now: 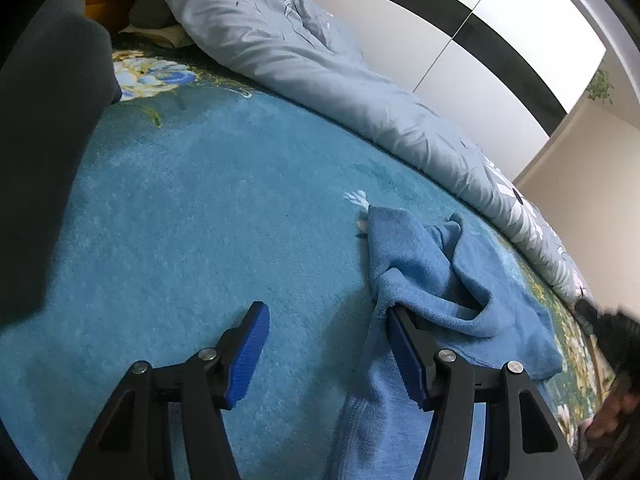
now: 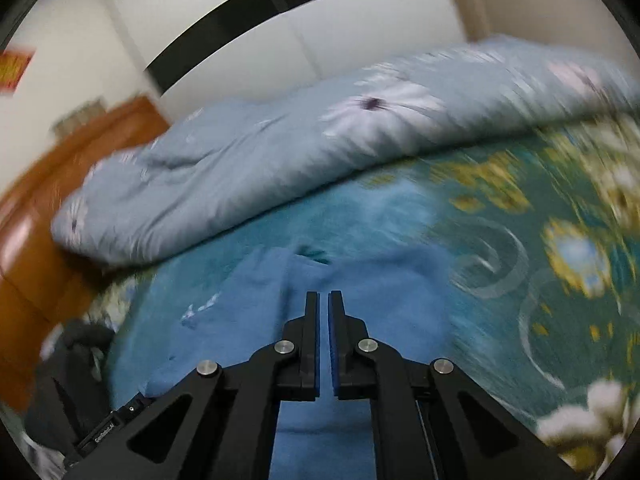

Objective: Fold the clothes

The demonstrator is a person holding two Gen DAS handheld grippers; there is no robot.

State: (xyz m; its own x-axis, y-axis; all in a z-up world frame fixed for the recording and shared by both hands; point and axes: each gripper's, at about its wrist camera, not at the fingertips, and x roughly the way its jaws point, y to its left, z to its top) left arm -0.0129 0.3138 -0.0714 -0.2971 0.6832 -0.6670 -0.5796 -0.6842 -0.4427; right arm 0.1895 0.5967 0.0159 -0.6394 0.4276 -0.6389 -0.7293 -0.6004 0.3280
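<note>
Soft crumpled blue fleece garment lower right on fuzzy teal flowered blanket, left gripper wide, one ribbed blue pad against cloth, right gripper nearly closed, empty, puffy grey-blue quilt behind.

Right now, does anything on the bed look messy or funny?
Yes. The blue garment lies bunched in deep wrinkles on the teal blanket, not flat for folding. Behind it, the grey-blue quilt is heaped in a rumpled roll.

You have one blue fleece garment lying crumpled on the teal floral blanket. Its near part spreads flat, while the far end bunches into soft folds, short of the grey-blue duvet.
</note>
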